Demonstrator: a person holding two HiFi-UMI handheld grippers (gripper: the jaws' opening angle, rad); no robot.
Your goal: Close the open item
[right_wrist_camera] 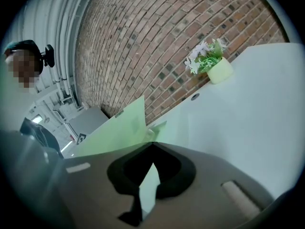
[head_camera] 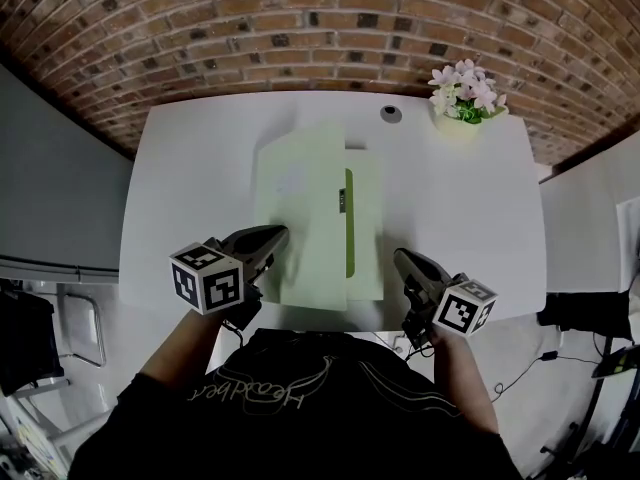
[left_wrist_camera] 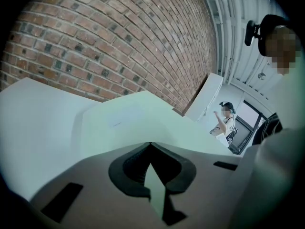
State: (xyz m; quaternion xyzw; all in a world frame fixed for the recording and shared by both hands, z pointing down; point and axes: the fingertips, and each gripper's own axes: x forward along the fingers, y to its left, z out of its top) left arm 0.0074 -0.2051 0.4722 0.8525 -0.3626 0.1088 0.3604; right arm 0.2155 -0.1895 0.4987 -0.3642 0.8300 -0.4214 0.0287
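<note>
Pale green folder [head_camera: 310, 208] lies open mid-surface [head_camera: 190, 178], w/ its L cover tilted up off it. The left claw [head_camera: 276, 234] is pinched narrow on that cover's edge. The right claw [head_camera: 399, 258] is nipped on the folder's R half, near the front corner. Flower pot [head_camera: 462, 108] sits at the far R corner by the brick wall [head_camera: 320, 18].

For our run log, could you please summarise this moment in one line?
left gripper shut on folder cover, raised | right gripper shut at folder's right edge
</note>
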